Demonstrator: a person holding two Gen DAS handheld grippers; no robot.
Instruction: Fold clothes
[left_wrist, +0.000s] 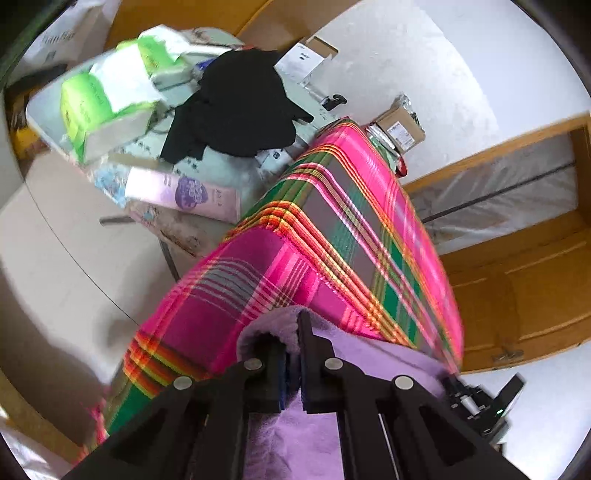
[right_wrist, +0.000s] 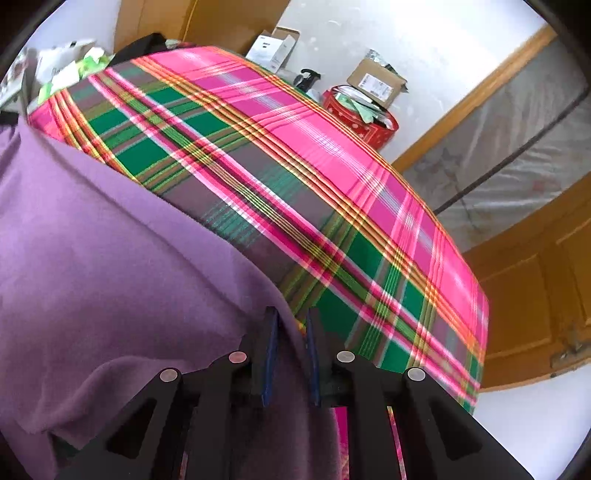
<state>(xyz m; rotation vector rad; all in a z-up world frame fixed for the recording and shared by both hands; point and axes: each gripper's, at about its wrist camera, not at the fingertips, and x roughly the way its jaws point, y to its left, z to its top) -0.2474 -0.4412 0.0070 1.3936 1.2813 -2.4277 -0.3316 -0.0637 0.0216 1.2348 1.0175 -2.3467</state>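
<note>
A purple fleece garment (right_wrist: 110, 240) lies over the near part of a table covered with a pink and green plaid cloth (right_wrist: 295, 147). In the right wrist view my right gripper (right_wrist: 291, 317) is shut on the garment's edge, which runs between the two black fingers. In the left wrist view my left gripper (left_wrist: 291, 332) is shut on a bunched fold of the same purple garment (left_wrist: 369, 354) at the near corner of the plaid cloth (left_wrist: 351, 206). The garment's middle is hidden behind both grippers.
A second table to the left holds a black garment (left_wrist: 236, 107), green tissue packs (left_wrist: 107, 107) and a pink box (left_wrist: 184, 192). Beyond the plaid table stand a red tin (right_wrist: 365, 118) and a cardboard box (right_wrist: 376, 83) by the white wall. A wooden door (left_wrist: 517, 295) is at the right.
</note>
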